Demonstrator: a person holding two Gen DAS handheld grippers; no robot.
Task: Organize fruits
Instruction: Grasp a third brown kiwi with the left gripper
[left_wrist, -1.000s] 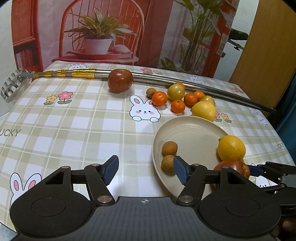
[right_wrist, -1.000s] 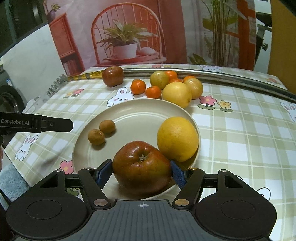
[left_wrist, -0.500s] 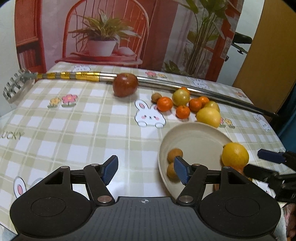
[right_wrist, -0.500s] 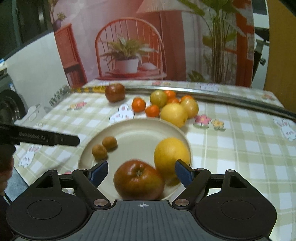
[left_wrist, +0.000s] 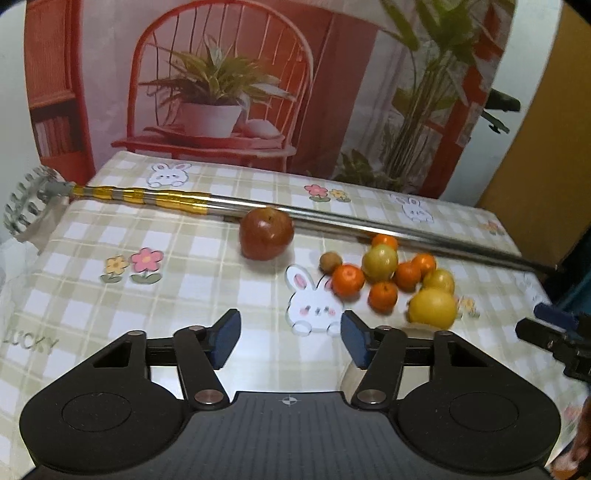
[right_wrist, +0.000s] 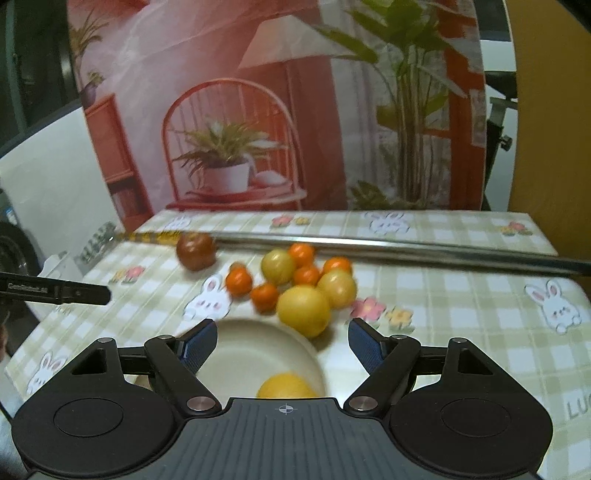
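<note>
**plaidcloth_fan:** Behind the plate (right_wrist: 295, 343), on the far side of its rim, most of the fruit sits in one clump on the bunny tablecloth (left_wrist: 184, 258): a big yellow citrus (right_wrist: 303, 310) just past the rim, a paler yellow-green fruit (right_wrist: 337, 288) touching it, another greenish one (right_wrist: 277, 266) further back, and small tangerines (right_wrist: 239, 280) packed around them. Only an orange-yellow fruit (right_wrist: 286, 386) shows in the plate, at its near edge, half hidden by the gripper body.

**umi_tinkerer:** And the dark red apple (left_wrist: 266, 238)?

**plaidcloth_fan:** Off on its own, back-left of the plate, right up against the long metal pole (left_wrist: 332, 218) that runs across the table. A little brown fruit (left_wrist: 330, 261) sits between it and the clump.

**umi_tinkerer:** Grippers holding anything?

**plaidcloth_fan:** Nope. Left gripper (left_wrist: 290, 338) has its jaws apart with just tablecloth between them; they've just been closing a bit. Right gripper (right_wrist: 282, 343) is spread wide above the plate's far rim, nothing touching its pads (right_wrist: 364, 343). Frames are a bit motion-blurred, though.
</note>
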